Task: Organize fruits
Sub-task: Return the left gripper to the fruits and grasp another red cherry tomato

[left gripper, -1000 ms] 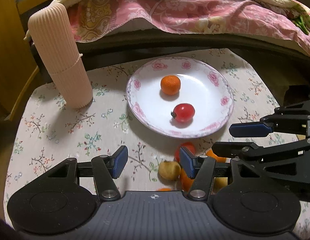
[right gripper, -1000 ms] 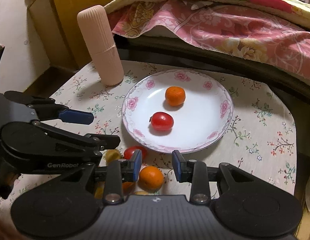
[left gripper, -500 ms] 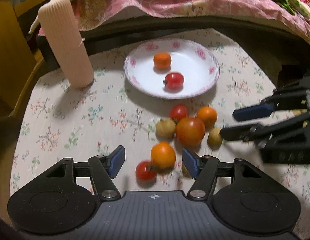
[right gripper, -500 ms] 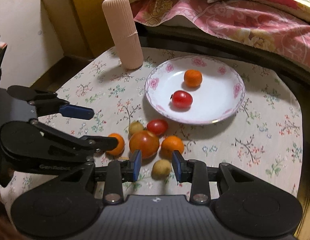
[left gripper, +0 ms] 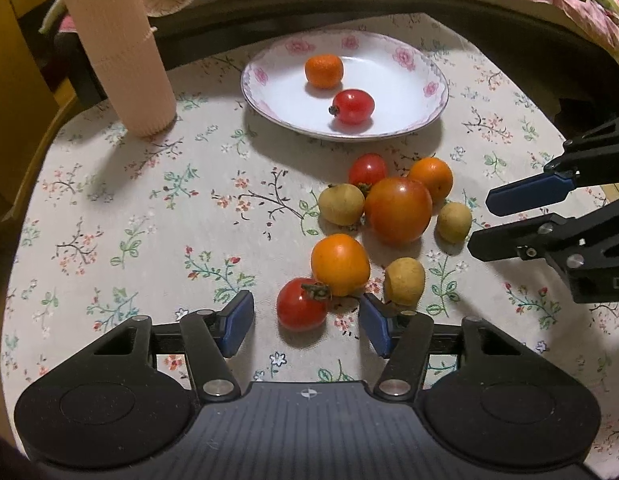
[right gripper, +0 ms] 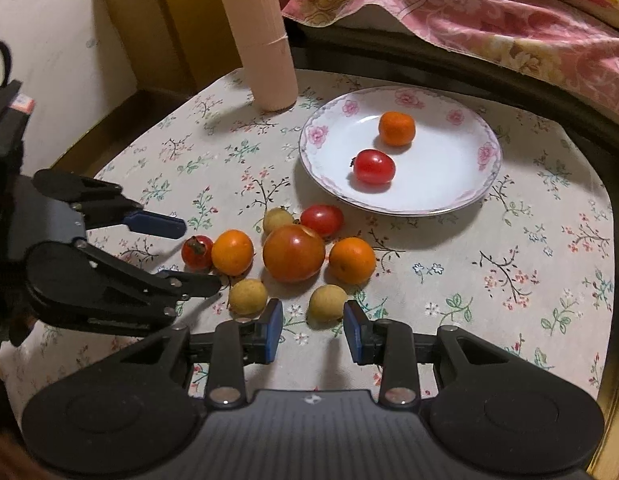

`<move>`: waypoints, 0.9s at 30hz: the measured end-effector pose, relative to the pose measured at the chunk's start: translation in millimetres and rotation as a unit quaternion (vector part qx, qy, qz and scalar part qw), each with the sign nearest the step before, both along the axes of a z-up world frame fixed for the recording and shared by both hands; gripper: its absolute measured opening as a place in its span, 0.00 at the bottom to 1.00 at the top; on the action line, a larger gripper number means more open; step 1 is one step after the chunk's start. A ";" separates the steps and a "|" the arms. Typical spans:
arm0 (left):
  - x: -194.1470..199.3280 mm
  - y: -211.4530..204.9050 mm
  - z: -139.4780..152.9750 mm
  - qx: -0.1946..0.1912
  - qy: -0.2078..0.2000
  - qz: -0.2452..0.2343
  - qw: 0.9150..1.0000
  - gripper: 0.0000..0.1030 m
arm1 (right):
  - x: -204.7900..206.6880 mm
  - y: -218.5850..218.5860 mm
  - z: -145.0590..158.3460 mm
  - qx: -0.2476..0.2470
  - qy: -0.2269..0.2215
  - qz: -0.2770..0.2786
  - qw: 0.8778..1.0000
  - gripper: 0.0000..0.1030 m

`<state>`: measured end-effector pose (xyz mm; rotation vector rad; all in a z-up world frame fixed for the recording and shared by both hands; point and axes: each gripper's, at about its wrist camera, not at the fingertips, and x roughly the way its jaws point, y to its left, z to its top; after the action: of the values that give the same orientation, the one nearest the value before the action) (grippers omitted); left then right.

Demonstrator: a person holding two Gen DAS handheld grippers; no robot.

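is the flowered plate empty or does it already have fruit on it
Not empty. The plate holds two pieces: a small orange fruit and a red tomato. Both lie apart.

Right gripper (right gripper: 312,330) hovered, jaws apart and empty, just short of a yellow fruit (right gripper: 327,303); the big tomato (right gripper: 294,253) sat beyond, near the plate (right gripper: 449,196) holding two fruits.

A white floral-rimmed plate (left gripper: 431,90) holds one small orange (left gripper: 323,71) and one red tomato (left gripper: 353,106); eight more round fruits (left gripper: 398,209) cluster on the tablecloth nearby.
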<state>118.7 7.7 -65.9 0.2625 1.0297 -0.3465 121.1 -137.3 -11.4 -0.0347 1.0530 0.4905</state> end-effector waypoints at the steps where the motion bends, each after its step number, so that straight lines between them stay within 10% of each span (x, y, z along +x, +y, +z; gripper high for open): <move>1: 1.0 0.8 -1.8 -0.001 0.001 -0.001 1.000 0.64 | 0.4 0.6 -0.7 0.000 0.001 0.003 1.000 0.33; 13: 2.3 0.4 1.7 -0.027 0.011 -0.001 1.000 0.34 | 2.1 -7.6 -11.9 0.010 0.015 0.018 1.000 0.33; 27: -4.9 2.4 0.0 -0.026 0.008 -0.011 1.000 0.37 | 18.1 0.6 -26.4 -0.004 0.009 0.007 1.000 0.35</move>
<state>113.8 10.0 -65.9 0.2248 1.0319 -0.3963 139.2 -136.7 -37.8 -0.0452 1.0728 0.4990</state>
